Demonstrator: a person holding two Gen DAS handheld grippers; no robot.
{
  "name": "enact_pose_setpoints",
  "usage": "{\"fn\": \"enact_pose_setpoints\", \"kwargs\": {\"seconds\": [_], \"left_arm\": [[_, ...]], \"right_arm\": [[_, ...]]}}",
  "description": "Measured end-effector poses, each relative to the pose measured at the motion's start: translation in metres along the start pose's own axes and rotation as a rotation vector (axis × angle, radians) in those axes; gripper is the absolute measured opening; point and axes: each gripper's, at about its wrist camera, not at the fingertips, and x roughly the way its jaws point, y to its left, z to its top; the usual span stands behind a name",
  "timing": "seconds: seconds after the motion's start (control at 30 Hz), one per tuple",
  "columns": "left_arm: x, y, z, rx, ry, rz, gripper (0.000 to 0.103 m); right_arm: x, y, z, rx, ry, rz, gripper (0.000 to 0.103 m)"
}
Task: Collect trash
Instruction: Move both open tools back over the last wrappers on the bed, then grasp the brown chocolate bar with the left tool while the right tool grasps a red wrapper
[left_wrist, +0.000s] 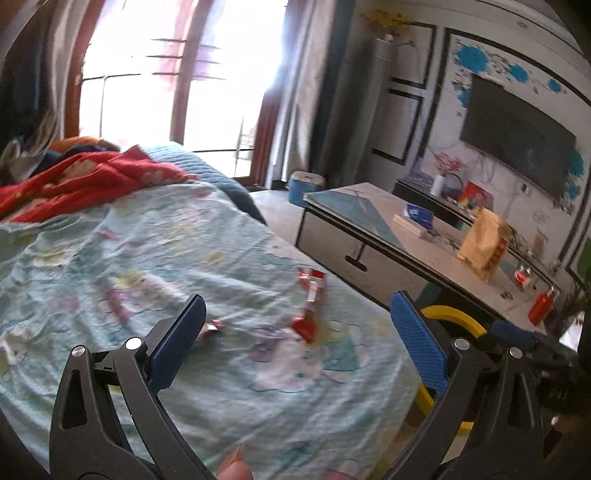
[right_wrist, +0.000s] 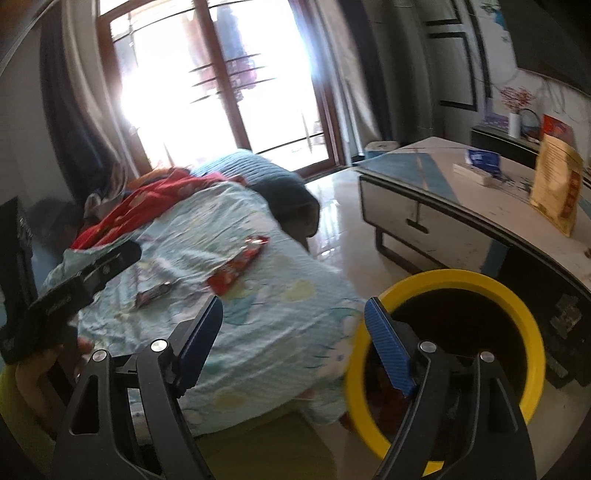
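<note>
- Setting: a living room with a bright glazed door behind, a bed or sofa under a pale blue cartoon-print sheet, and a low counter to its right.
- Left hand-held gripper: jaws spread wide, nothing between them, held above the sheet. The right hand-held gripper is likewise wide open and empty, poised over the near edge of the sheet.
- Trash: a long red wrapper lies flat on the sheet, between and just beyond the left gripper's fingers. A smaller wrapper lies beside it, close to the left finger.
- Hard to make out: both views are motion-blurred; print on the wrappers is unreadable. In the left wrist view the left finger cuts off part of the small wrapper.
- Bin: a yellow-rimmed bin with a dark interior stands on the floor between bed and counter. The right wrist view shows most of its rim, partly behind the right finger; the left wrist view shows only arcs of the rim behind the right finger.
- View differences: the right wrist view shows the left gripper's dark body at the left edge, held above the sheet, and both wrappers further off.
- Surroundings: a red blanket is bunched at the far end of the bed; a yellow bag and a blue box stand on the counter; a dark screen hangs on the wall.
</note>
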Motion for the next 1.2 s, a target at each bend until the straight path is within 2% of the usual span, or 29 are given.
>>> {"fn": "enact_pose_setpoints", "kwargs": {"seconds": [0.23, 0.43, 0.67, 0.77, 0.87, 1.07, 1.13, 1.2], "left_arm": [[-0.001, 0.050, 0.002, -0.073, 0.037, 0.057, 0.092], [0.001, 0.079, 0.000, -0.078, 0.067, 0.077, 0.091], [0.009, 0.096, -0.009, -0.037, 0.116, 0.051, 0.077], [0.016, 0.100, -0.012, -0.038, 0.140, 0.030, 0.063], [0.023, 0.102, -0.014, -0.051, 0.167, -0.012, 0.055], [0.034, 0.095, -0.016, -0.023, 0.195, -0.055, 0.051], [0.040, 0.092, -0.016, -0.009, 0.212, -0.055, 0.049], [0.044, 0.090, -0.018, -0.001, 0.234, -0.058, 0.048]], "right_arm": [[0.026, 0.039, 0.007, -0.059, 0.036, 0.061, 0.077], [0.059, 0.061, 0.021, -0.063, 0.063, 0.079, 0.077], [0.103, 0.068, 0.037, -0.022, 0.108, 0.062, 0.077], [0.125, 0.069, 0.040, -0.015, 0.139, 0.047, 0.076], [0.144, 0.069, 0.040, -0.002, 0.172, 0.039, 0.074], [0.180, 0.067, 0.036, 0.055, 0.239, 0.036, 0.058], [0.190, 0.066, 0.033, 0.063, 0.260, 0.036, 0.042], [0.191, 0.068, 0.030, 0.049, 0.251, 0.019, 0.033]]}}
